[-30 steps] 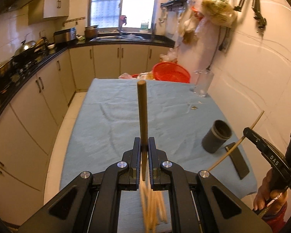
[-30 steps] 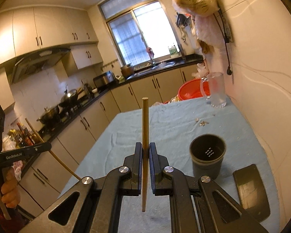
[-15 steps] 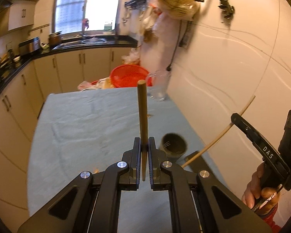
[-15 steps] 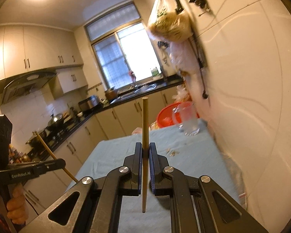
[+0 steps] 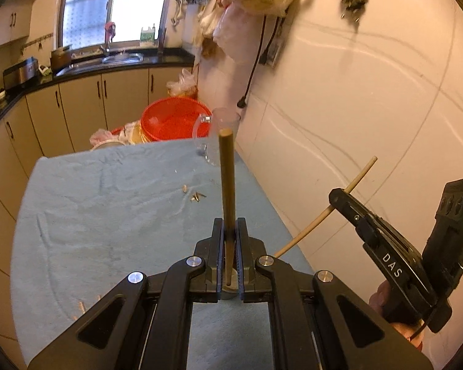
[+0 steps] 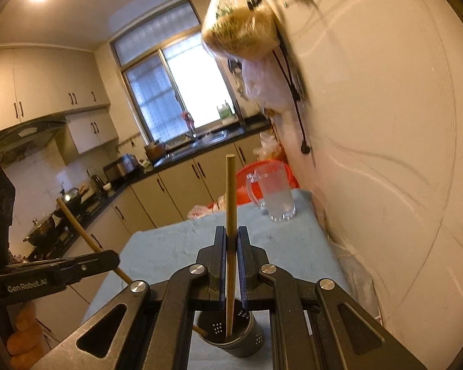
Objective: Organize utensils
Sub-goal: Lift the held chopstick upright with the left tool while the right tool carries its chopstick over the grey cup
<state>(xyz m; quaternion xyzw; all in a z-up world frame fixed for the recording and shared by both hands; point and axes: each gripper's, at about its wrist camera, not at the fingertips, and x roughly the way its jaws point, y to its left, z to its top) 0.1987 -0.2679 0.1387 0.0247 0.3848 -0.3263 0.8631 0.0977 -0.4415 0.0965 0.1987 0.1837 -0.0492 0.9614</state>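
Note:
My left gripper (image 5: pixel 230 226) is shut on a wooden chopstick (image 5: pixel 226 182) that stands upright between the fingers. My right gripper (image 6: pixel 230 237) is shut on a second chopstick (image 6: pixel 230 215), whose lower end hangs inside the dark grey utensil cup (image 6: pixel 231 333) directly below. The left chopstick's tip also reaches into that cup (image 6: pixel 199 330). Each gripper shows in the other's view: the right one (image 5: pixel 382 246) with its chopstick (image 5: pixel 324 212) at the right, the left one (image 6: pixel 55 273) with its chopstick (image 6: pixel 83 234) at the left. In the left wrist view the cup is mostly hidden behind the fingers.
A table with a blue cloth (image 5: pixel 108 215) runs along the white wall (image 5: pixel 355 108). A clear glass mug (image 6: pixel 273 194) and a red basket (image 5: pixel 173 121) stand at the far end. Small scraps (image 5: pixel 194 195) lie mid-cloth. Kitchen cabinets (image 5: pixel 77 108) are at left.
Both grippers have swung right toward the wall and closed in over the cup. The chopstick ends now hang in the cup, which has slid under the fingers in both views.

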